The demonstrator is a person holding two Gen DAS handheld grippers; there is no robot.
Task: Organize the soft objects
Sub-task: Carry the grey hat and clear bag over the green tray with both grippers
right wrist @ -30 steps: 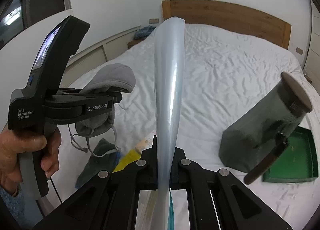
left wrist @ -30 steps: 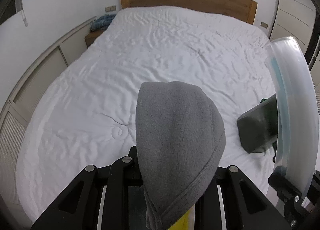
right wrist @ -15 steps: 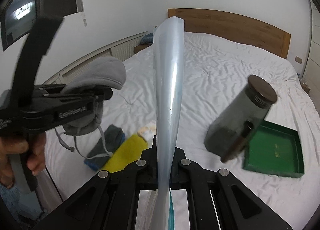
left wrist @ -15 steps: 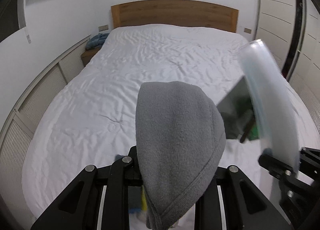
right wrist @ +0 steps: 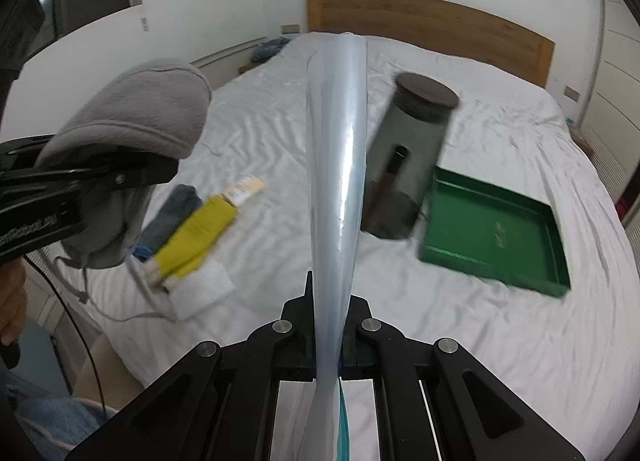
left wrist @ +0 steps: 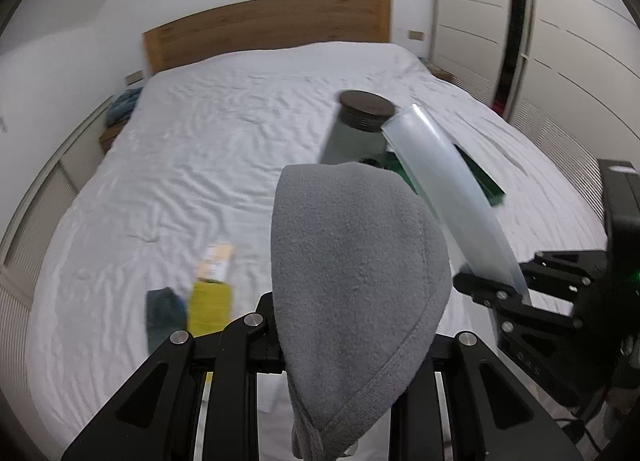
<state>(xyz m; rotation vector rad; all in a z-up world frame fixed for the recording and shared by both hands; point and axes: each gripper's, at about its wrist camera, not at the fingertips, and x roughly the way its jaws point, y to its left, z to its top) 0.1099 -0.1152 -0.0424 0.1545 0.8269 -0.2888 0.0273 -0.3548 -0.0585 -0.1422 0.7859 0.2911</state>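
Draping over one hand-held gripper [left wrist: 344,357], a fuzzy grey fleece pouch [left wrist: 356,273]

Grey fleece hat [left wrist: 356,261] draped over closed jaws, drawstrings dangling, held above white bedding. Translucent plastic zip bag [right wrist: 338,165] pinched upright, flattened, curving slightly. Lying together near the bed's edge: dark grey-blue folded sock [right wrist: 176,209], yellow cloth [right wrist: 198,233] with paper label, white folded cloth [right wrist: 204,291].
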